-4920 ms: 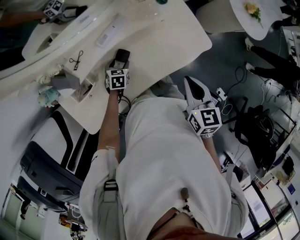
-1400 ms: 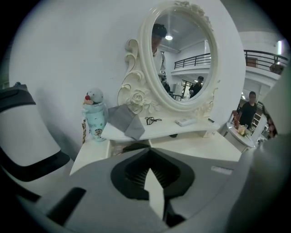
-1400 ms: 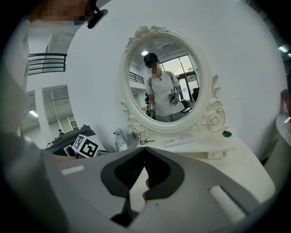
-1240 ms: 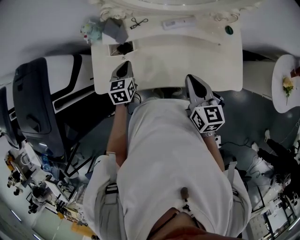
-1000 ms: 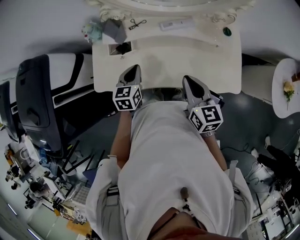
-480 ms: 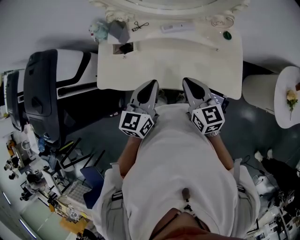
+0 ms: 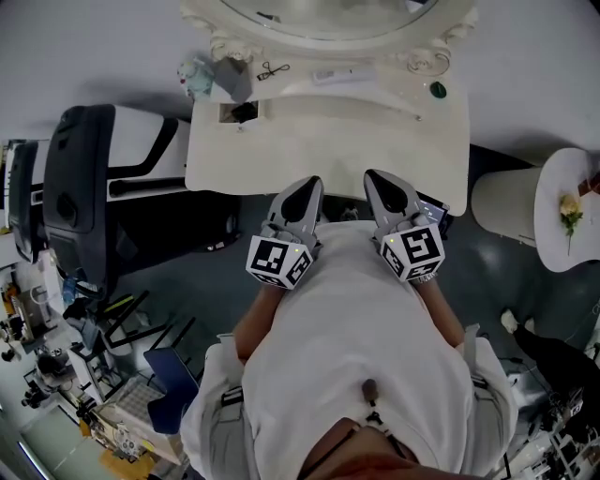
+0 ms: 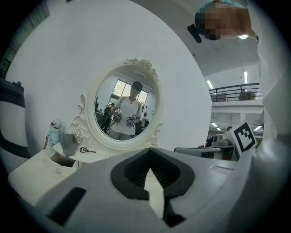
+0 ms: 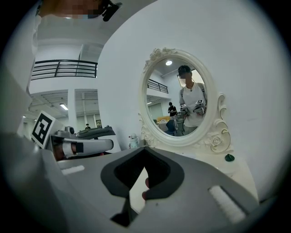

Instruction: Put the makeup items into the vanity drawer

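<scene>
A grey-floored workroom with a pale wall, seen from above; a dark treadmill [image 7: 80,187] lies at nine o'clock and a small round table [image 7: 553,248] at three. The white vanity [image 7: 375,141] fills twelve o'clock, its oval mirror [image 7: 328,14] at the far edge. Both tools hang near the person's chest, short of the tabletop's near edge. The left gripper [image 7: 310,184] has its jaws pressed together on nothing. The right gripper [image 7: 375,178] looks closed as well, though a small reddish spot shows in its slot, too small to name. The drawer [image 7: 230,113] stands open at the tabletop's eleven o'clock corner, with something dark inside. Out on the shelf below the mirror lie a black eyelash curler [image 7: 273,70] at eleven, a flat white case [image 7: 336,75] at twelve and a small green knob-like thing [image 7: 437,90] at one.

The job looks partly done, with a fresh reach due. Spread the jaws before arriving, come in level across the curler's thin handles, pinch firmly, lift clear of the shelf lip, and let go low inside the drawer
</scene>
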`<control>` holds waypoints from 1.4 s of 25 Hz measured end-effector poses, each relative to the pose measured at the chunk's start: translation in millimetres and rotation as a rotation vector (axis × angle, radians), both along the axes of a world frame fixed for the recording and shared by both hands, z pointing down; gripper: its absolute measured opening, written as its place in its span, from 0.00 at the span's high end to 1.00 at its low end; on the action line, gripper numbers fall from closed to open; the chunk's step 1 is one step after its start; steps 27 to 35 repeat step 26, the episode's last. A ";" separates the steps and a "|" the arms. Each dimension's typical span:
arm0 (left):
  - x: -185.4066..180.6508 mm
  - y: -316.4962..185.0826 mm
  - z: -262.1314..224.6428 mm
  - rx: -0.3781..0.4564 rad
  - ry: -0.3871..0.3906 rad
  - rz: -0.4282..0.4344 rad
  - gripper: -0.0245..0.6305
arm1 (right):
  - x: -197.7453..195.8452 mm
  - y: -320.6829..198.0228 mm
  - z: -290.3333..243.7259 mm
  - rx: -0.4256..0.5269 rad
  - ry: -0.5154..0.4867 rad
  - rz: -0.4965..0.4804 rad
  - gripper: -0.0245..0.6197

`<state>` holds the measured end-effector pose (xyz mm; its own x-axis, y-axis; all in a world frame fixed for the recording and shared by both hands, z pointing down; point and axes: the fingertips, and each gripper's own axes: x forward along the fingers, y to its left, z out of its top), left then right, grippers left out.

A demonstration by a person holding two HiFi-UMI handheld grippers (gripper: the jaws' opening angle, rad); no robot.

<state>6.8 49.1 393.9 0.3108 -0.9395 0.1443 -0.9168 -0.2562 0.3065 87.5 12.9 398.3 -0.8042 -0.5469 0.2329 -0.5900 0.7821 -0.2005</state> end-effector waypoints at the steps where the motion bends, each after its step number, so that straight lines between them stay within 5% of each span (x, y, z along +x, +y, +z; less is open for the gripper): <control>1: 1.7 -1.1 1.4 -0.007 0.006 -0.002 0.96 | 3.3 -0.5 -0.3 0.004 0.001 0.004 0.95; 35: 9.6 2.5 5.7 -0.040 0.004 -0.039 0.96 | 5.1 -0.2 8.4 -0.053 -0.014 -0.061 0.95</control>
